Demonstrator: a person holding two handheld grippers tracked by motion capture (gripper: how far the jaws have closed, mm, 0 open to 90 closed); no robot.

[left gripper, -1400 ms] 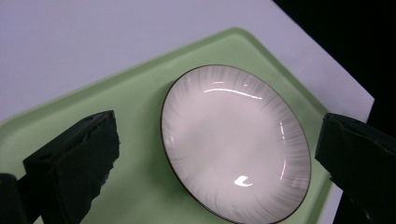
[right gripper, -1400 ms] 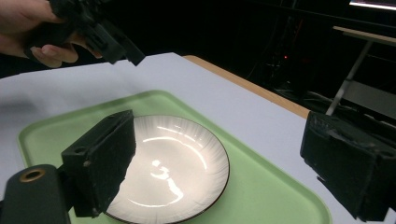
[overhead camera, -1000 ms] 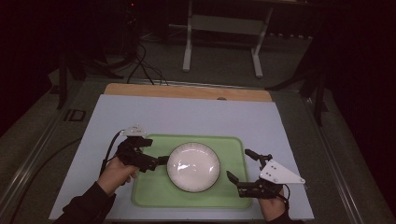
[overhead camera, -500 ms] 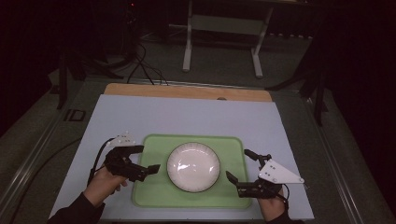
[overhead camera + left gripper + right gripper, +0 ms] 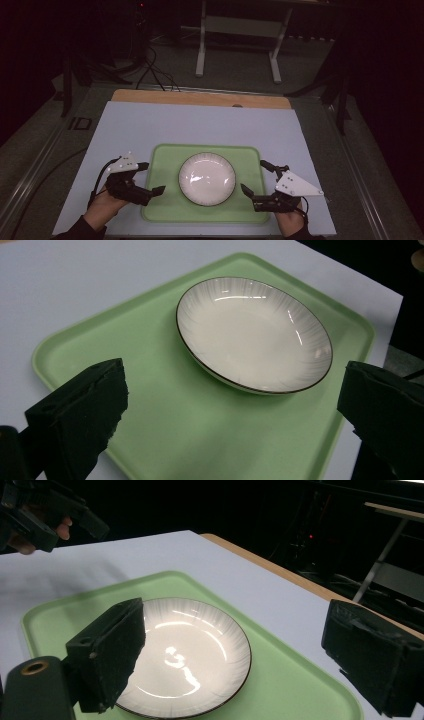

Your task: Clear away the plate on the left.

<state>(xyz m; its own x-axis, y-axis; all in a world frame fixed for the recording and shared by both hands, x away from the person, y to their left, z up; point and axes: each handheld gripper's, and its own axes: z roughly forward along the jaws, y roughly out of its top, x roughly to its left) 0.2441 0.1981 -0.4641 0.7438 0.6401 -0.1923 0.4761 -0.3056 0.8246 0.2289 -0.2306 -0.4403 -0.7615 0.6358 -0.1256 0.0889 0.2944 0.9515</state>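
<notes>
Left hand-held gripper [image 5: 151, 178]: held in the person's left hand [image 5: 102, 207] at the left edge of the green tray [image 5: 165, 205]. Its jaws stand wide apart and grip nothing. In the left gripper view the two black jaws frame the tray's near part, with the bowl lying beyond and between them, clear of both.

White bowl [image 5: 207, 179]: sits upright in the middle of the tray, shallow, with a thin dark rim and fine ribbing on its inner wall. It looks empty. Neither gripper touches it.

Green tray: lies flat on the pale blue surface [image 5: 200, 125], near the person's edge. A strip of bare wood shows along the surface's far edge.

Right hand-held gripper [image 5: 255, 178]: held at the right edge of the tray, just beside the bowl, carrying a grey three-cornered plate on top. Its jaws are likewise spread wide and hold nothing. In the right gripper view the left-hand jaw overlaps the bowl's near rim in the picture; whether it touches cannot be told.
</notes>
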